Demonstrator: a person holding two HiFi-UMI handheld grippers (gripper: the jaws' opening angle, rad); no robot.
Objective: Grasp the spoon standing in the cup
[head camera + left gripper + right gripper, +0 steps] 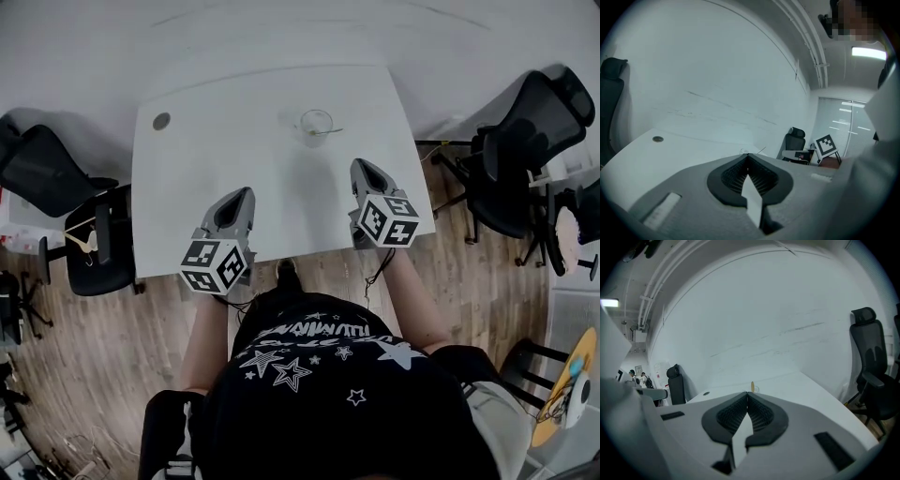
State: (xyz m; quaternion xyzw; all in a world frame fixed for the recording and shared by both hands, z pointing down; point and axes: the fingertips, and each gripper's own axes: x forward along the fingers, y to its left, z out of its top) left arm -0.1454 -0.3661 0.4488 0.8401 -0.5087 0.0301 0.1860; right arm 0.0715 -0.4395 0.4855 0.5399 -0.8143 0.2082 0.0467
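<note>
**White counter [187, 187], cup [317, 123] and spoon [328, 132] at its far edge**

Wood floor [469, 281] surrounds the counter in the head view, with a black office chair on the left [56, 173] and another on the right [525, 141]. The clear cup stands near the middle of the far edge. The spoon sits in it, and a thin part reaches right past the rim. A small round grommet [161, 121] marks the far left corner.

The left tool [246, 193] hovers over the near left part of the counter. Its own view shows the jaws pressed together with nothing between them. The right tool [360, 165] hangs over the near right part, jaws likewise closed tip to tip and empty (the spoon's tan end shows just above them in the right gripper view). Both tools are well apart from the cup, which lies ahead and between them.
</note>
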